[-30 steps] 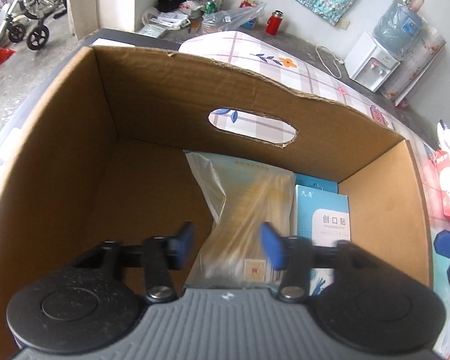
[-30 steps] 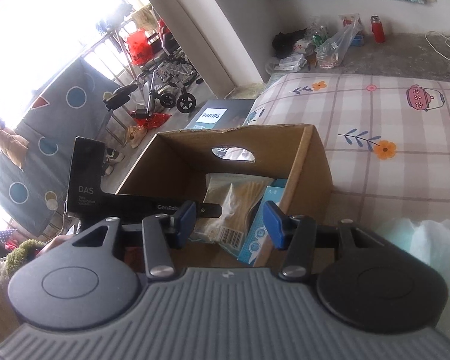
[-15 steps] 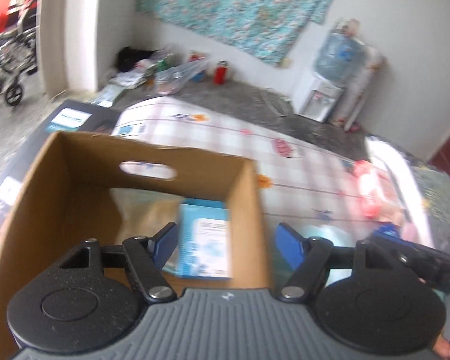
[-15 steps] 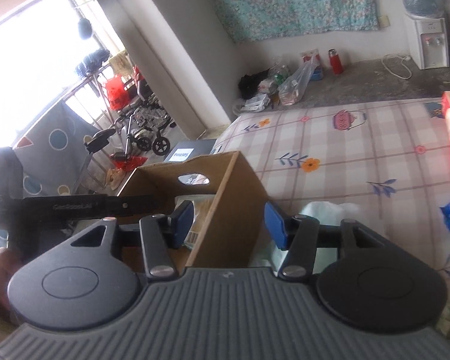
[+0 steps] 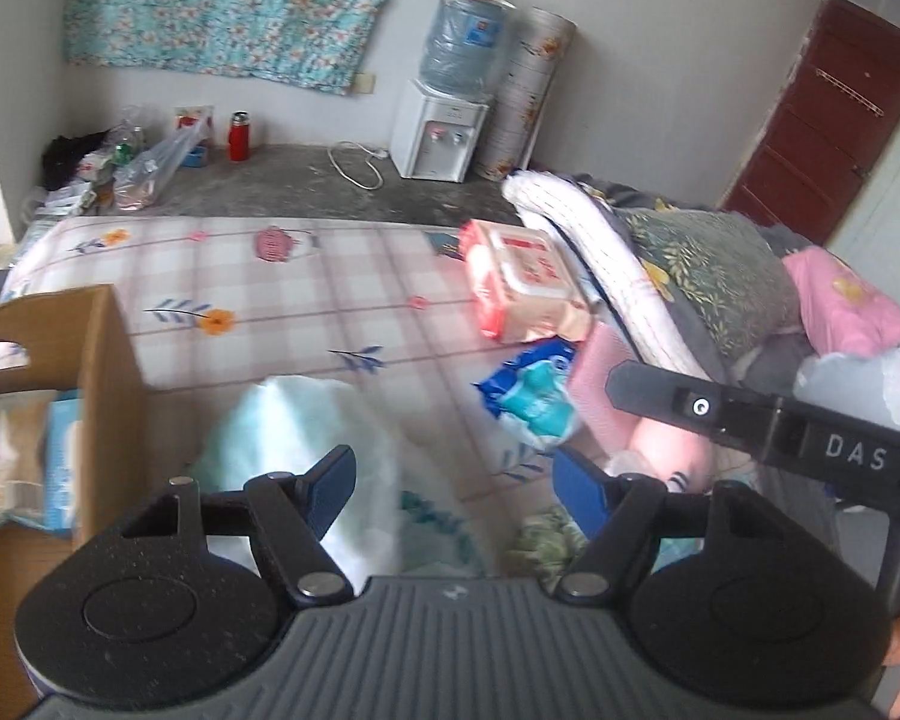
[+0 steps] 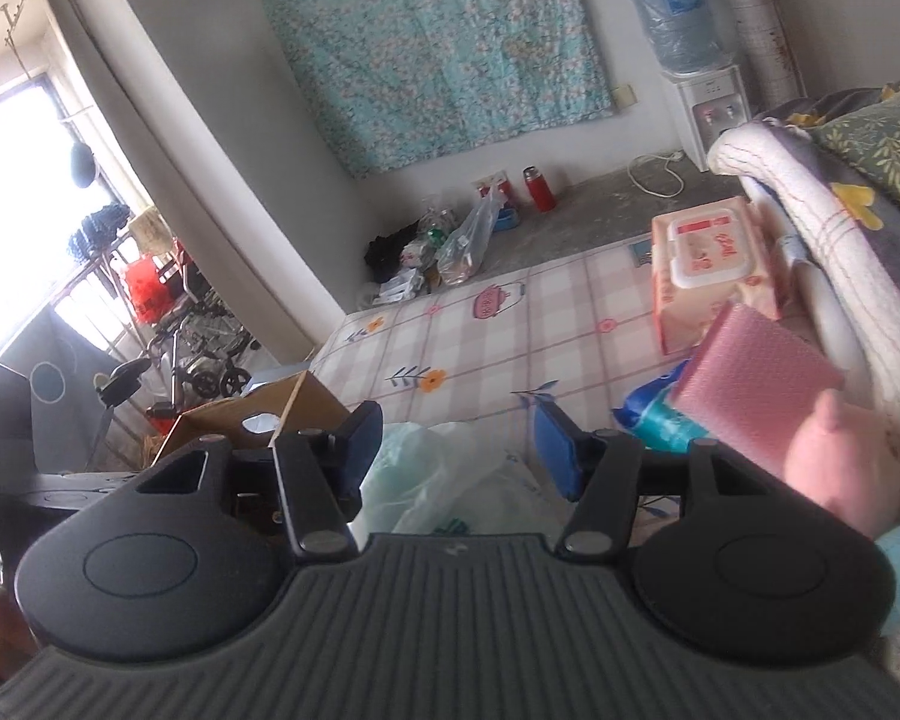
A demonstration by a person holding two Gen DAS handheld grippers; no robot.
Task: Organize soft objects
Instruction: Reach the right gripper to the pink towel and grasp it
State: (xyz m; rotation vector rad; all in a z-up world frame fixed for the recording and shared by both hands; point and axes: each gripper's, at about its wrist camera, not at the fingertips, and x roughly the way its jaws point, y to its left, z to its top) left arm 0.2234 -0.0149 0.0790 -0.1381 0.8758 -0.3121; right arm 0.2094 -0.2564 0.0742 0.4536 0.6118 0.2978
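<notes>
- Left tongs [image 5: 453, 480]: jaws apart, nothing between the pads; they have just been opening.
- Right tongs [image 6: 456, 450]: jaws apart, empty; also just been opening. The left wrist view shows the right tool as a black bar entering from the right, marked "DAS".
- Surface: bed [image 5: 306, 294] with a checked, flower-print sheet.
- Cardboard box [image 5: 105, 372] to the left of the left tongs, hand-hole in its far wall; a clear packet [image 5: 0, 456] and a light blue carton [image 5: 63, 456] lie inside. In the right wrist view the box [image 6: 312, 402] sits behind the left finger.
- Pale green plastic bag [image 5: 306, 438] directly ahead of and under the left tongs, just beside the box; seen between the fingers of the right tongs [image 6: 426, 468].
- Blue and white soft pack [image 5: 534, 390] ahead and right of the left tongs.
- Wet wipes pack [image 5: 522, 282] farther ahead, right of centre, touching the folded bedding [image 5: 618, 264].
- Pink pad [image 6: 756, 378] leans on the blue pack, right of the right tongs; a pink plush toy [image 6: 840, 468] just beside the right finger.
- Water dispenser [image 5: 444, 120] and red flask [image 5: 239, 135] on the floor beyond the bed.
</notes>
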